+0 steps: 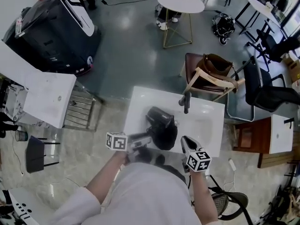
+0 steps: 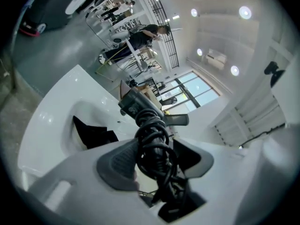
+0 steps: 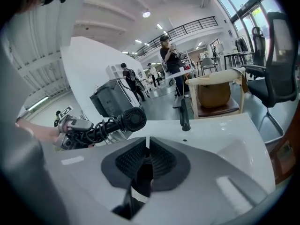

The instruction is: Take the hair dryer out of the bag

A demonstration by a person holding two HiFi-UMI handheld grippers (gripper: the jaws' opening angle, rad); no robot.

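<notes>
Left tool (image 2: 154, 150), hair dryer (image 2: 138, 108) gripped — black bag (image 2: 92, 133) in sink (image 2: 47, 118)

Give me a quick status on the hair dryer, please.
Left gripper shut on hair dryer handle. Right gripper nearly shut, nothing held. Hair dryer out; bag lies in sink. Nothing blocking.

My left gripper (image 1: 141, 140) and right gripper (image 1: 185, 142) are pale grey shells, each carrying a white cube (image 1: 116, 141) with black square markers. The fingers (image 3: 130, 161) have dark grey ribbed pads (image 3: 162, 159). I wear a white long-sleeved top (image 1: 145, 196), one sleeve (image 1: 70, 206) showing at seven o'clock.
</notes>
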